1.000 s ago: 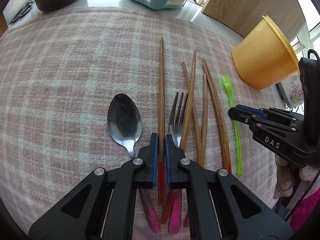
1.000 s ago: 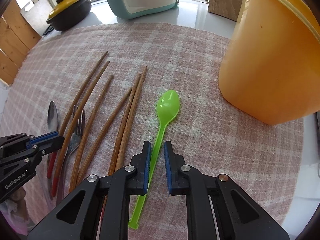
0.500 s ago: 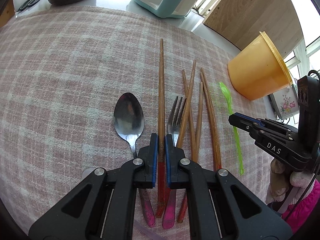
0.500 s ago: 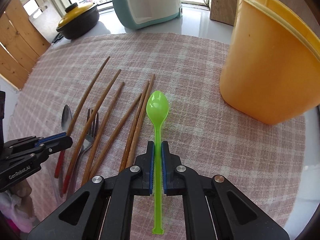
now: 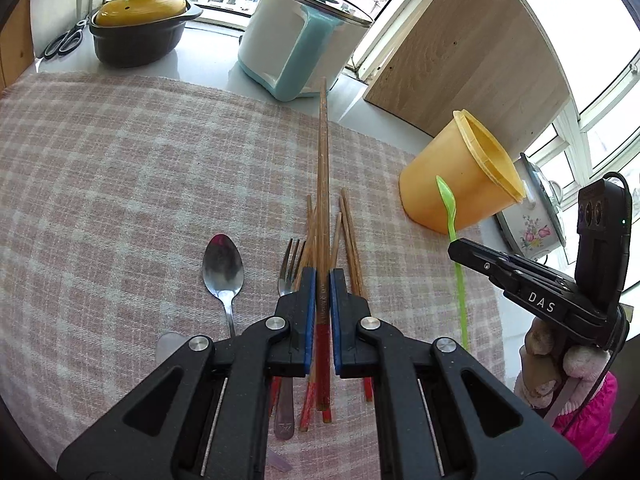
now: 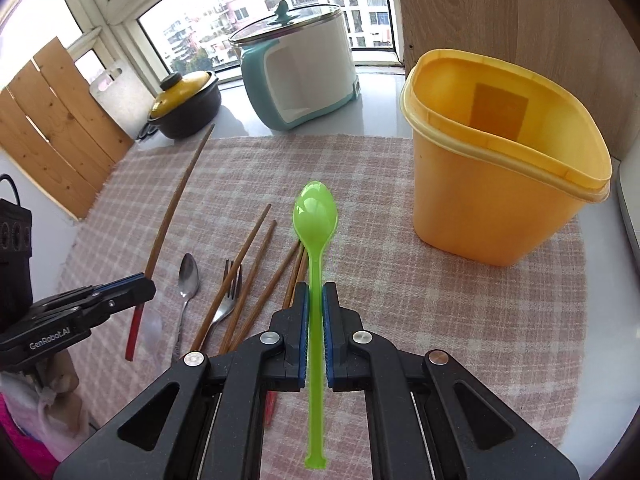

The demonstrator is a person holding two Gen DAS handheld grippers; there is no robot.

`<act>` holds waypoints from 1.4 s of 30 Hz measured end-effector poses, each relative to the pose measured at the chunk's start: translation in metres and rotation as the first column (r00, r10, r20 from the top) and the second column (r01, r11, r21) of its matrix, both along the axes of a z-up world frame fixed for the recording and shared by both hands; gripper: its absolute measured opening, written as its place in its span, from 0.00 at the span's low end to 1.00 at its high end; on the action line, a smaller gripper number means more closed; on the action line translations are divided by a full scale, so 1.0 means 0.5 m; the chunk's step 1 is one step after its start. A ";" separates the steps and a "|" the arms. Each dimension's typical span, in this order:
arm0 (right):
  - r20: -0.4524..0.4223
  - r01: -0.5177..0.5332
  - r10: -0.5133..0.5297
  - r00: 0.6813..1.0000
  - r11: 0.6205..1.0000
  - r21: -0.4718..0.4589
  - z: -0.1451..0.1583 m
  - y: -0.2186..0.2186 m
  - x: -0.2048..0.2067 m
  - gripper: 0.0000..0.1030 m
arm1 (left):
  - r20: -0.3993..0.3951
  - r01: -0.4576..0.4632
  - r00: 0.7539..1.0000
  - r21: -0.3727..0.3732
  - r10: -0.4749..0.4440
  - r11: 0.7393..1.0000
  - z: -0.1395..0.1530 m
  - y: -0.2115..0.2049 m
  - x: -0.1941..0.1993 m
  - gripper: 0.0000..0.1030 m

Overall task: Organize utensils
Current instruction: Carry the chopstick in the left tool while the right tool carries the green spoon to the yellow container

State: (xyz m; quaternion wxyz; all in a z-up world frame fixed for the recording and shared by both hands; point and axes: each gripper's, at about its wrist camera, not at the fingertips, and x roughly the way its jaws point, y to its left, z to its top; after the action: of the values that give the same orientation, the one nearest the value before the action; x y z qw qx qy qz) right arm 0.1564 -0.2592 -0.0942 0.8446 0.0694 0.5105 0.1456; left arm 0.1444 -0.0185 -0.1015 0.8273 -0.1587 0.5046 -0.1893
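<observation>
My left gripper (image 5: 322,280) is shut on a wooden chopstick (image 5: 322,184) with a red end and holds it lifted above the plaid cloth (image 5: 120,168). My right gripper (image 6: 315,294) is shut on a green plastic spoon (image 6: 315,216), raised above the cloth and left of the empty orange plastic cup (image 6: 500,184). Several more chopsticks (image 6: 256,276), a metal fork (image 6: 229,296) and a metal spoon (image 6: 189,276) lie on the cloth below. The cup (image 5: 456,176), green spoon (image 5: 450,208) and right gripper (image 5: 460,246) also show in the left wrist view.
A white and teal cooker (image 6: 300,64) and a dark pot with a yellow lid (image 6: 186,104) stand at the back by the window. Scissors (image 5: 64,40) lie at the far left. A wooden board (image 5: 460,52) leans behind the cup.
My right gripper closed on the green spoon and lifted it. My left gripper rose with the chopstick in it, off the cloth. Both views now sit higher.
</observation>
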 end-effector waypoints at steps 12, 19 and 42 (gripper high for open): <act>0.127 0.001 -0.007 0.992 0.999 0.050 0.104 -0.079 -0.003 0.05 | 0.113 0.041 0.993 -0.053 -0.035 0.998 0.107 -0.102 0.020 0.05; 0.185 0.019 -0.027 0.982 0.999 0.045 0.155 -0.150 0.035 0.05 | 0.158 0.065 0.986 -0.077 -0.052 0.995 0.148 -0.185 0.057 0.05; 0.246 0.102 -0.111 0.963 0.993 0.051 0.167 -0.266 0.224 0.05 | 0.187 0.050 0.982 -0.067 -0.036 0.996 0.144 -0.378 0.260 0.05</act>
State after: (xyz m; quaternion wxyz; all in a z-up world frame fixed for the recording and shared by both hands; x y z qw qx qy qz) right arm 0.2682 -0.3922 -0.0109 0.9070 0.0940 0.3933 0.1172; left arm 0.2743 -0.2077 -0.0297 0.8601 -0.1592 0.4216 -0.2391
